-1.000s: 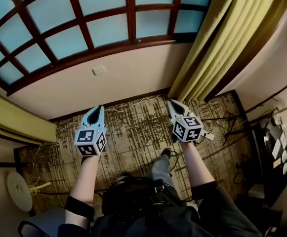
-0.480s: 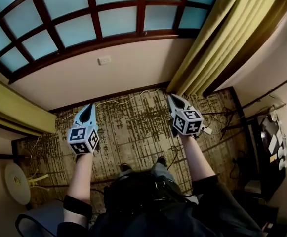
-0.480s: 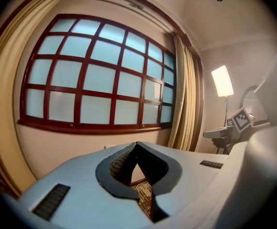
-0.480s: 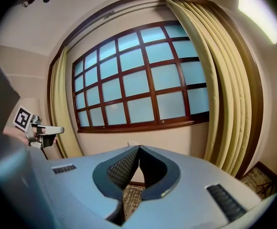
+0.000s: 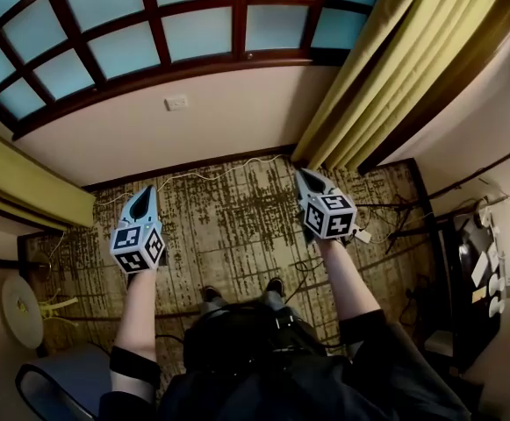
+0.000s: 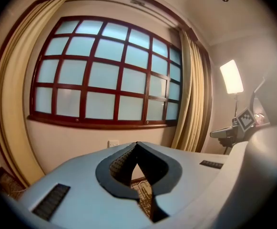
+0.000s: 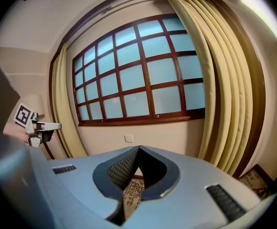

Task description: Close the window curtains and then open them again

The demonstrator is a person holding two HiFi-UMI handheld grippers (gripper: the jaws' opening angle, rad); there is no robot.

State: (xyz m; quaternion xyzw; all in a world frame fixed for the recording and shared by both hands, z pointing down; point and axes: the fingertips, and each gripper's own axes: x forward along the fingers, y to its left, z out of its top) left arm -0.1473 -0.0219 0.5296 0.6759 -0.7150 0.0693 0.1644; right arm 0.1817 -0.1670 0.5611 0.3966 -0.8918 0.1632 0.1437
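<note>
A wide window (image 5: 149, 33) with dark red bars faces me, and both curtains are drawn aside. The yellow left curtain (image 5: 17, 191) hangs bunched at the window's left, the right curtain (image 5: 395, 68) at its right. My left gripper (image 5: 147, 191) is shut and empty, held above the carpet a little right of the left curtain. My right gripper (image 5: 303, 175) is also shut and empty, close to the foot of the right curtain without touching it. In the left gripper view the closed tips (image 6: 137, 143) point at the wall under the window (image 6: 105, 75).
A wall socket (image 5: 175, 103) sits under the sill. Cables (image 5: 395, 209) trail over the patterned carpet by the right curtain. A white fan (image 5: 22, 310) and a blue seat (image 5: 53, 388) stand at the left, dark furniture (image 5: 474, 279) at the right. A lamp (image 6: 231, 78) glows in the right corner.
My left gripper has moved left, nearer the left curtain. The right gripper has barely shifted, still near the right curtain. Both jaws stayed shut.
</note>
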